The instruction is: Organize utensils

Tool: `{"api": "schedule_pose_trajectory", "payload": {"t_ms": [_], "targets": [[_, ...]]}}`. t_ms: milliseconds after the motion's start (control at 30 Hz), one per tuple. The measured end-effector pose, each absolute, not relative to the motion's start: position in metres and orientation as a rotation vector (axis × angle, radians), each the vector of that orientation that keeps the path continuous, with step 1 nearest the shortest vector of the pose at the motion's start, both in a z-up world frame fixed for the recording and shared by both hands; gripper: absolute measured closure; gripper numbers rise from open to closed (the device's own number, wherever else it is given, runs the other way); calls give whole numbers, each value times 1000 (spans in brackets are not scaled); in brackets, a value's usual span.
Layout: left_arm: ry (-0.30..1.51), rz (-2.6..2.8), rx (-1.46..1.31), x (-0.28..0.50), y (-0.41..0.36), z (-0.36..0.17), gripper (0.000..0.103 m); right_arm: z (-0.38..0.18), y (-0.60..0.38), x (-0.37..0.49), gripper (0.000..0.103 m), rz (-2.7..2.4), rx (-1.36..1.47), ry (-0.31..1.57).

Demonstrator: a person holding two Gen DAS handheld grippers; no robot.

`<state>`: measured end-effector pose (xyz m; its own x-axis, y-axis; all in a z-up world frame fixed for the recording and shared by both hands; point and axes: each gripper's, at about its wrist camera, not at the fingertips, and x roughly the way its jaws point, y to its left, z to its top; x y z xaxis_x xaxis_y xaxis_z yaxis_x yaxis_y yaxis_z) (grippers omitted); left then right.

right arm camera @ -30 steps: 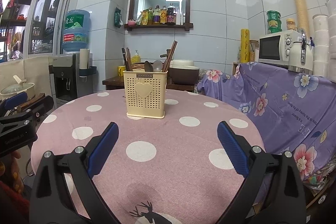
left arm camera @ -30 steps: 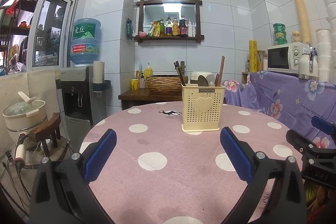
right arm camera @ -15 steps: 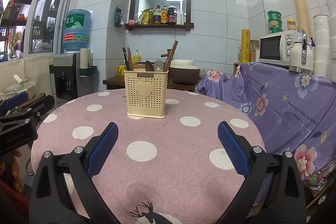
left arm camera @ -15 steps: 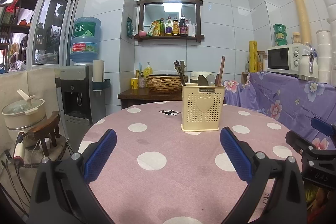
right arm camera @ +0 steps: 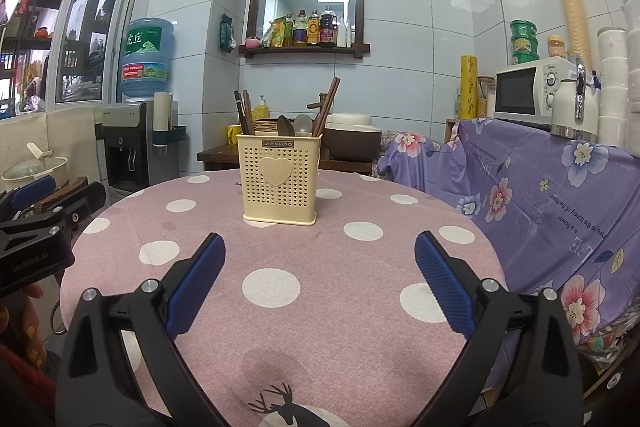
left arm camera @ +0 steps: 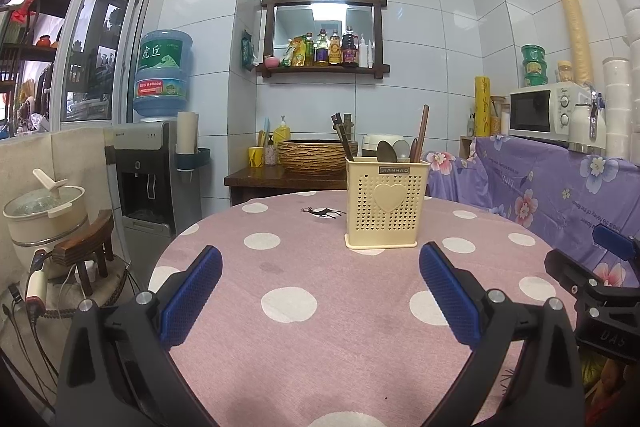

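Observation:
A cream perforated utensil holder (left arm camera: 386, 203) with a heart on its front stands upright on the round pink polka-dot table (left arm camera: 288, 303); it also shows in the right wrist view (right arm camera: 279, 183). Chopsticks (left arm camera: 421, 131) and spoons (left arm camera: 387, 151) stick out of its top. My left gripper (left arm camera: 319, 259) is open and empty, low over the table's near side, well short of the holder. My right gripper (right arm camera: 318, 247) is open and empty, also short of the holder. Each gripper shows at the edge of the other's view.
A purple floral-covered counter (right arm camera: 560, 179) with a microwave (right arm camera: 528, 93) runs along the right. A water dispenser (left arm camera: 152, 171) and a pot on a stool (left arm camera: 48, 211) stand left. A wooden side table with a woven basket (left arm camera: 312, 155) is behind the table.
Both views have drifted only slightly. The holder and both open grippers stay as they were.

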<state>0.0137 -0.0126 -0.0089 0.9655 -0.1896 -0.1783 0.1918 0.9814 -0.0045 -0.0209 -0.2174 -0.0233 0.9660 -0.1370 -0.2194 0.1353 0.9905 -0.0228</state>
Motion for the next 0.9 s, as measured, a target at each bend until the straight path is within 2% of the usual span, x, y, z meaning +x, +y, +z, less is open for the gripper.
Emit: {"api": "schedule_pose_trajectory", "payload": {"t_ms": [900], "targets": [[189,-195,-9,13,-9,-14,5,-22,-216,-21,8,-138,-11,219]]}}
